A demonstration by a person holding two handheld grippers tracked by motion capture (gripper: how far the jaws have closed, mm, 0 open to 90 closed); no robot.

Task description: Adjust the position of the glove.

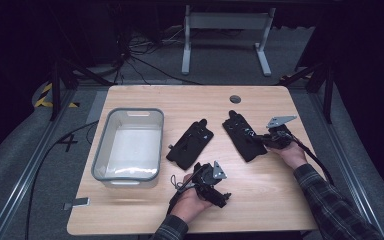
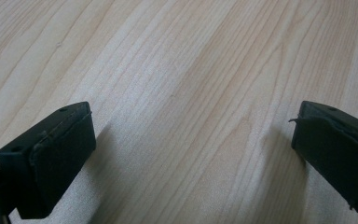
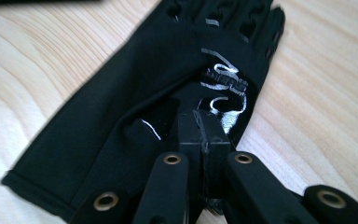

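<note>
Two black gloves lie flat on the wooden table [image 1: 260,200]. The left glove [image 1: 190,144] is in the middle and the right glove [image 1: 242,135] is beside it. My right gripper [image 1: 260,140] comes in from the right, its jaws shut on the right glove's edge. In the right gripper view its tips [image 3: 200,125] are pressed together on the right glove [image 3: 121,93], next to a silver print. My left gripper [image 1: 222,196] rests low near the table's front. It stands open [image 2: 193,154], with bare wood [image 2: 191,70] between its jaws.
A grey plastic bin [image 1: 100,150] stands at the left of the table, beside the left glove. A round cable port [image 1: 235,99] sits near the far edge. Beyond the table are cables and a white desk frame [image 1: 225,35] on the floor.
</note>
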